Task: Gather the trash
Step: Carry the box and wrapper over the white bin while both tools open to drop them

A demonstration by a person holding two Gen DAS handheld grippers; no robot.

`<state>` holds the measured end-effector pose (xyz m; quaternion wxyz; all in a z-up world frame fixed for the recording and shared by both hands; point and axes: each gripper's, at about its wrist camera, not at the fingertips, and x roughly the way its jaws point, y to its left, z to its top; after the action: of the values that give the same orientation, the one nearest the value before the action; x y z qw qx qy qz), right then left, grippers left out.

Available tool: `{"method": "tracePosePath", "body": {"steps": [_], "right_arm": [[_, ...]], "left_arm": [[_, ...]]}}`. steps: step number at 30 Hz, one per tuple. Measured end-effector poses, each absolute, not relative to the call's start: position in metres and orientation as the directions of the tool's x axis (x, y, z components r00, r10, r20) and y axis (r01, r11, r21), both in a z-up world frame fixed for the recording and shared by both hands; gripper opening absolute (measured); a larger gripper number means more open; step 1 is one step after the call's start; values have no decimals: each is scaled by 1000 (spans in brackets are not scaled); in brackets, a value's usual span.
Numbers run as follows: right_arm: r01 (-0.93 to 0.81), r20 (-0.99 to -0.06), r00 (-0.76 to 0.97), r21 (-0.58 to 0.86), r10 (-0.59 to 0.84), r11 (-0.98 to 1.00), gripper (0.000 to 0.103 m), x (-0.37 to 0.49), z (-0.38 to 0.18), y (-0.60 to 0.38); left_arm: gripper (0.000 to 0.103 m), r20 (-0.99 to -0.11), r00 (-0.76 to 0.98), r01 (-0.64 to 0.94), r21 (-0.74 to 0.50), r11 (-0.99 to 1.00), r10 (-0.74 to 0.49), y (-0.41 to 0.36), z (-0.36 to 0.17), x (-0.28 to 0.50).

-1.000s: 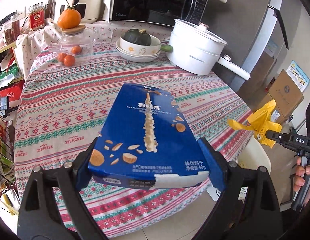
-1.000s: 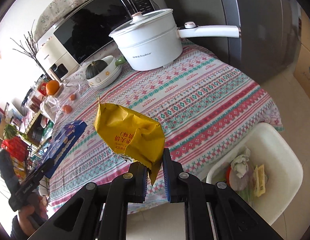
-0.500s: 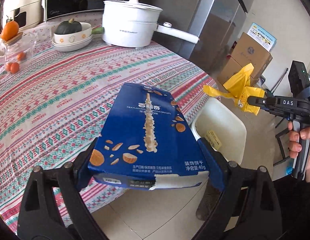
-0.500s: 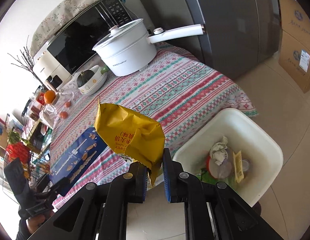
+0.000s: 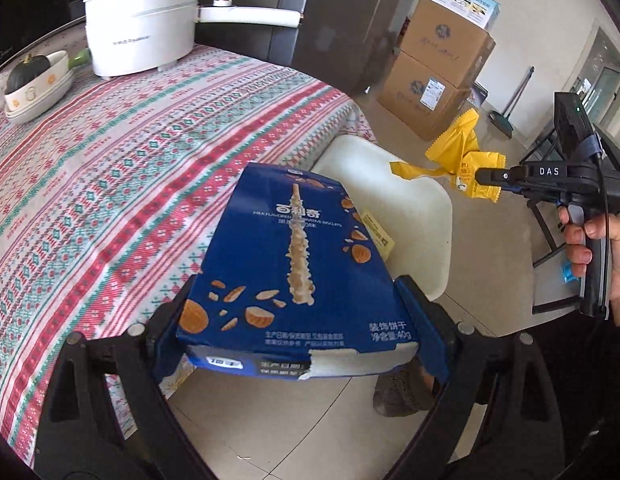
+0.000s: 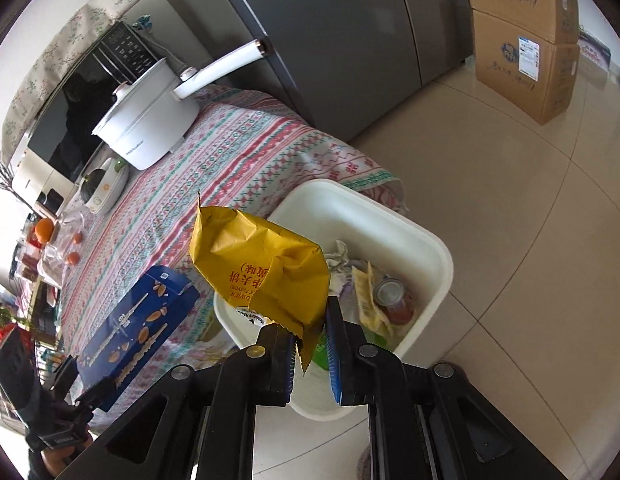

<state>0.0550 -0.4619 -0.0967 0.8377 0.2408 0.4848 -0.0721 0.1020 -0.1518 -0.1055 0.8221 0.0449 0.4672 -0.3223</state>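
My left gripper (image 5: 297,316) is shut on a blue biscuit box (image 5: 297,264) and holds it in the air beside the table edge, just short of the white bin (image 5: 406,216). The box also shows in the right wrist view (image 6: 137,328). My right gripper (image 6: 310,340) is shut on a crumpled yellow snack wrapper (image 6: 261,272) and holds it above the near side of the white bin (image 6: 390,216). The bin holds crumpled paper, a wrapper and a can. The wrapper also shows in the left wrist view (image 5: 462,160).
The table with a patterned cloth (image 5: 129,152) carries a white pot (image 5: 141,28) with a long handle and a bowl with a squash (image 5: 33,80). A grey fridge (image 6: 350,40) and stacked cardboard boxes (image 5: 442,72) stand behind the bin on the tiled floor.
Both grippers have swung from over the table toward the bin. The yellow wrapper is now above the bin and the blue box has come to the table edge beside it.
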Motion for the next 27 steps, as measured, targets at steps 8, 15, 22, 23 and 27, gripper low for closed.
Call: {"method": "tracePosePath", "body": {"steps": [8,15,22,23,27], "right_arm": [[417,-868,488,323,90,849,14,49,-110,-485],[428,-880,469,306,81,851,14,53,-115,-483],[428,-887,457,284,65,858,15,58,-118,-483],[429,-889,454,281,64,859,15,60,-118,-482],[424,-890,451,276,64,863,15,65,-119,-477]], "left_arm": [[93,-791,312,688,-193,699,-526,-211,-114,92],[93,-804,309,696,-174,697,-509,-239,-139,105],[102,-833,385,641,-68,764,-397,-241,-144,117],[102,-836,387,636,-63,769,-389,-240,-143,117],[102,-836,394,623,-62,780,-382,-235,-140,117]]}}
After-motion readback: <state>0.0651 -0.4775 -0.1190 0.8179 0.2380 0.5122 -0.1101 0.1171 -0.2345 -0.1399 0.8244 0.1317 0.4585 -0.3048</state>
